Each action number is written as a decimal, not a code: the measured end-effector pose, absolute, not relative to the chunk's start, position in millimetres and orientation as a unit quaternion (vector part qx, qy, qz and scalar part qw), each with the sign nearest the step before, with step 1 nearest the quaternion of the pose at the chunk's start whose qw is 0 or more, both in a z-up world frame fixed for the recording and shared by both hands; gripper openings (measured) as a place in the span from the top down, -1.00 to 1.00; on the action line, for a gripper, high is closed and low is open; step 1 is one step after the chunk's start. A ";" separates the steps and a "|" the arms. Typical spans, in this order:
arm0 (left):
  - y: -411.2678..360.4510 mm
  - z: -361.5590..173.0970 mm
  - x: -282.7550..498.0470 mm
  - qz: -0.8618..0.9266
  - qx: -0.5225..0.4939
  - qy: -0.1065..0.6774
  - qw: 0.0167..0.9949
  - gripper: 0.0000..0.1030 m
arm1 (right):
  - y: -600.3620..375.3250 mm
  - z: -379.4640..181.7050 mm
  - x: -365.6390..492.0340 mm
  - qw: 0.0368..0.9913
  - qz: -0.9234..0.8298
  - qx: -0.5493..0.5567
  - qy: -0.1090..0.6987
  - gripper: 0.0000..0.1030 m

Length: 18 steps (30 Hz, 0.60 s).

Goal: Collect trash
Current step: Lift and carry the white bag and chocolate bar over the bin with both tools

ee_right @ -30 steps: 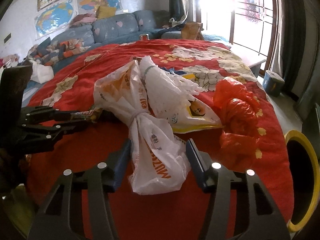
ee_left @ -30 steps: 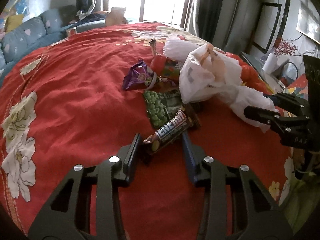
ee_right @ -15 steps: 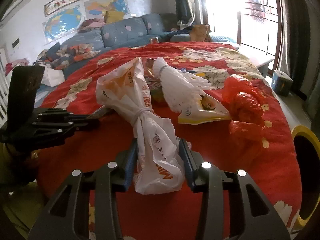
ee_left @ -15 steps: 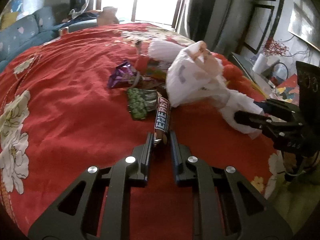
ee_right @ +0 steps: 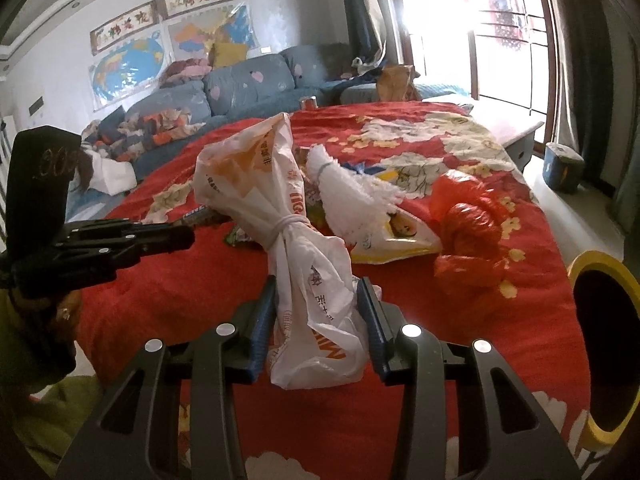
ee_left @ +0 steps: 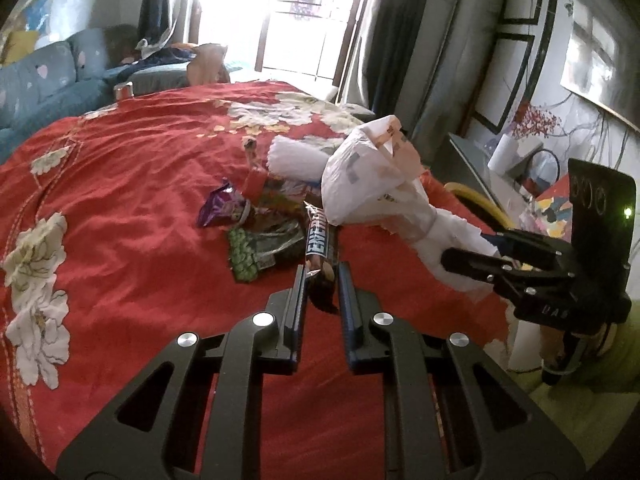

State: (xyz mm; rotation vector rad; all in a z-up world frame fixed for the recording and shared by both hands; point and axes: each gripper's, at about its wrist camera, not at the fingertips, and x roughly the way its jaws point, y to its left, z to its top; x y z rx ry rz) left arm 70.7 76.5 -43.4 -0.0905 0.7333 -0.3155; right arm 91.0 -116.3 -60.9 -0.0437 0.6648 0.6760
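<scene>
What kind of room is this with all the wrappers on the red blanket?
Most likely a living room in someone's home. A blue sofa lines the wall under world maps, and a tall sunny window stands beyond the red flowered blanket, which may cover a bed or a table.

**Trash spread over the bed, bin at its side**

The bedspread (ee_left: pixel 120 208) carries a cluster of litter. In the left wrist view, a snack bar (ee_left: pixel 318 246) lies lengthwise between the fingers of the left gripper (ee_left: pixel 321 280), with a pea packet (ee_left: pixel 256 250) to its left and a foil wrapper (ee_left: pixel 222 210) behind that. The tied plastic bag (ee_right: pixel 288 216) sits between the fingers of the right gripper (ee_right: pixel 318 308). In the right wrist view, a crumpled bag (ee_right: pixel 466 220) lies right of it, and a bin (ee_right: pixel 604 344) stands beside the bed's right edge. A sofa (ee_right: pixel 240 84) stands behind the bed.
</scene>
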 end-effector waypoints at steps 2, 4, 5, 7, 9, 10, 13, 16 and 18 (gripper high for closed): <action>71.6 -41.1 71.1 -0.153 -0.045 0.355 0.921 0.81 | -120.0 -58.2 92.0 0.892 0.321 -0.016 0.319 0.26; 66.1 -38.1 71.6 -0.156 -0.051 0.352 0.921 0.81 | -123.6 -55.9 93.0 0.894 0.317 -0.013 0.316 0.26; 64.1 -36.9 71.6 -0.157 -0.052 0.351 0.922 0.81 | -125.9 -54.3 93.3 0.896 0.314 -0.011 0.315 0.26; 58.8 -34.1 71.8 -0.158 -0.050 0.347 0.923 0.81 | -130.2 -51.4 94.3 0.898 0.310 -0.007 0.312 0.26; 55.1 -32.3 71.3 -0.159 -0.050 0.344 0.924 0.81 | -135.1 -48.7 95.6 0.900 0.306 -0.003 0.309 0.26; 53.0 -31.3 71.5 -0.158 -0.051 0.344 0.924 0.81 | -136.9 -47.6 95.9 0.901 0.305 -0.002 0.308 0.26; 47.4 -27.6 71.8 -0.158 -0.051 0.340 0.926 0.81 | -142.4 -45.6 97.6 0.904 0.300 0.003 0.306 0.26; 39.6 -20.9 72.0 -0.158 -0.051 0.333 0.928 0.81 | -148.6 -41.9 98.8 0.907 0.295 0.009 0.301 0.26; 35.5 -17.2 72.3 -0.161 -0.051 0.328 0.929 0.81 | -153.0 -38.8 99.4 0.909 0.291 0.013 0.298 0.26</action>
